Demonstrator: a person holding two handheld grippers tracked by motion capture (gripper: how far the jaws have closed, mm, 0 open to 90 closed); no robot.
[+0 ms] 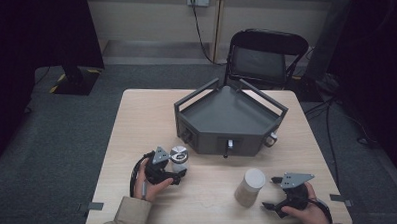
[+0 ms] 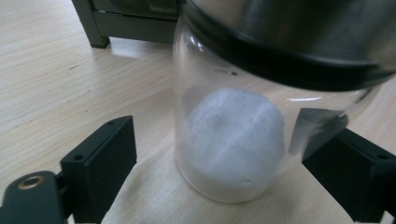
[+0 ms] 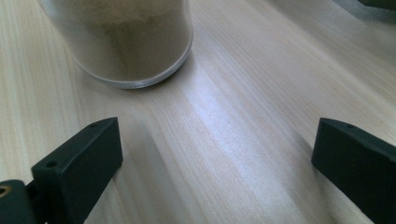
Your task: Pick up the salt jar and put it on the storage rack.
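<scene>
The step in hand is judged to be the grasp of the small glass jar [image 2: 233,140], which stands upright on the desk [image 1: 208,192] near its front left, just before the grey tray [image 1: 231,113]. The jar, capped with a metal lid [image 1: 178,153] and holding some white powder, is seen between the jaws of the left tongs [image 2: 224,158]; a gap is left at one jaw, while contact at the other cannot be told through the glass, so the jar is not yet pinched. The right tongs [image 3: 215,154] are held spread and empty over bare wood, with the taller jar of brown powder [image 3: 126,37] standing just ahead of them, untouched. For the next move, the left jaws would need to be closed squarely on the glass below the lid, gently enough that the jar is neither tipped nor slid.
</scene>
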